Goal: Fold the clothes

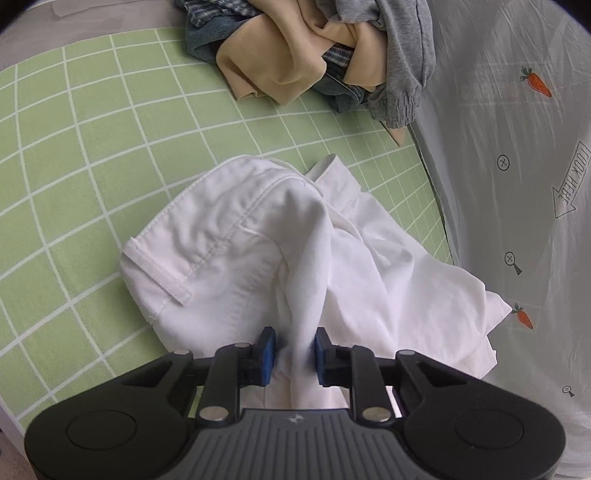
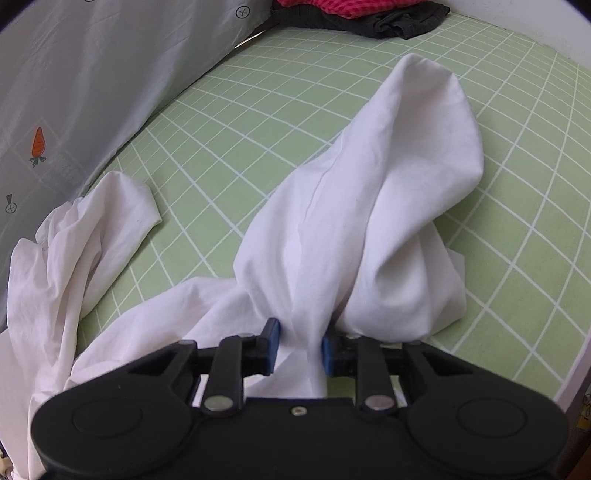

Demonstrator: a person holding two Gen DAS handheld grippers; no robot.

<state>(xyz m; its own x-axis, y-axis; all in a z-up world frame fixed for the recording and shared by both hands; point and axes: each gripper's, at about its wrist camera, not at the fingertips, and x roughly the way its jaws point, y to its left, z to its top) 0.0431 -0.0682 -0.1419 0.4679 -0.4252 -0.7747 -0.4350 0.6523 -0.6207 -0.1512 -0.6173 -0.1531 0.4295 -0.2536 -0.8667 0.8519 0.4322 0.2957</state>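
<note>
A white shirt (image 1: 236, 243) lies crumpled on the green checked sheet (image 1: 92, 155). In the left wrist view my left gripper (image 1: 294, 350) is shut on a ridge of its white cloth between the blue pads (image 1: 266, 350). In the right wrist view the same white shirt (image 2: 369, 206) rises in a bunched fold, and my right gripper (image 2: 300, 345) is shut on a gathered strip of it. A loose part of the shirt (image 2: 81, 236) trails off to the left on the sheet (image 2: 258, 122).
A pile of unfolded clothes, beige, grey and blue plaid, (image 1: 317, 55) lies at the far end. A grey quilt with carrot prints (image 1: 517, 166) borders the sheet; it also shows in the right wrist view (image 2: 74, 92). Red and black garments (image 2: 362, 16) lie far off.
</note>
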